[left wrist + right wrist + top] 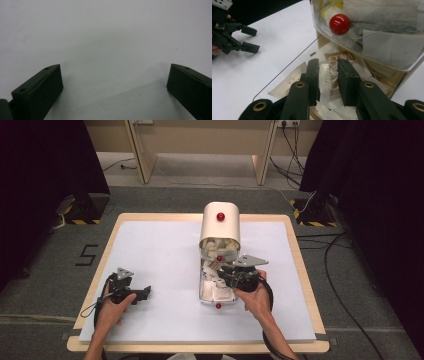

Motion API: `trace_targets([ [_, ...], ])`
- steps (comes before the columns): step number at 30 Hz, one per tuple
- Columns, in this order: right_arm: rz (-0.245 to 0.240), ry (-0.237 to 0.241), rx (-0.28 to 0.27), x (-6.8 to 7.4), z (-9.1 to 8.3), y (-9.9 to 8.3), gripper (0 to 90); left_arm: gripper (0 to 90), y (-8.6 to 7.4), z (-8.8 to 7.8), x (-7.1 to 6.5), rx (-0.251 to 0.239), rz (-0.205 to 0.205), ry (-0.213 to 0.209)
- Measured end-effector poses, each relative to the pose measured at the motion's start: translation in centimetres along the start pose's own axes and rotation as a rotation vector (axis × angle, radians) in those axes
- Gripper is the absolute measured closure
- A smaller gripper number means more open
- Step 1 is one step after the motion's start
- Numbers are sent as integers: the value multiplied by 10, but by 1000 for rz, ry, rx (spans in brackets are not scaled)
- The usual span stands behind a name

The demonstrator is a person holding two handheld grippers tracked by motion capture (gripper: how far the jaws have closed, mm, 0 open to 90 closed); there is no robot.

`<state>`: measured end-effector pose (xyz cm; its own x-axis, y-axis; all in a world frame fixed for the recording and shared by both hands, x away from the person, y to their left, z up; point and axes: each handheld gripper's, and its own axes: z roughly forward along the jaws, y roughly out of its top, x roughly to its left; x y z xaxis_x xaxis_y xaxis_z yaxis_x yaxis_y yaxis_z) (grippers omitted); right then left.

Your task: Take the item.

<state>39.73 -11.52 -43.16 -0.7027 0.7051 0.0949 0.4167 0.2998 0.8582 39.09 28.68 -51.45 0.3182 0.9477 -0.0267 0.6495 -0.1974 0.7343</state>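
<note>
- The table (pixel 300 265) is covered in plain white, edged by a pale wood rim.
- The container (pixel 220 227) is cream on its upright part; its lower tray (pixel 387 63) is seen as clear plastic.
- Glossy red is shown on three knobs (pixel 220 216).
- The sachets (pixel 332 75) are white and tan, printed with brown lettering; yellow is seen on one higher up.
- Both grippers, left (pixel 142 294) and right (pixel 328 80), are black, with brass-coloured rivets on the right one.
- Grey plates (pixel 250 261) are carried on top.
- The floor (pixel 45 285) is grey carpet, marked with a black "5".
- Black drapes (pixel 40 175) are hung at both sides.
</note>
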Motion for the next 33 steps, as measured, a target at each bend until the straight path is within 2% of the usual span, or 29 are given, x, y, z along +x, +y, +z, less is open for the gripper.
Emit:
trace_targets([
  [24,31,-16,-60,-6,-36,-4,721,0,0,0,0,-2,-3,-1],
  [30,41,-40,-81,-12,-51,-7,721,0,0,0,0,-3,-3,0],
  [33,62,-59,-90,-18,-59,-11,721,0,0,0,0,-3,-3,0],
])
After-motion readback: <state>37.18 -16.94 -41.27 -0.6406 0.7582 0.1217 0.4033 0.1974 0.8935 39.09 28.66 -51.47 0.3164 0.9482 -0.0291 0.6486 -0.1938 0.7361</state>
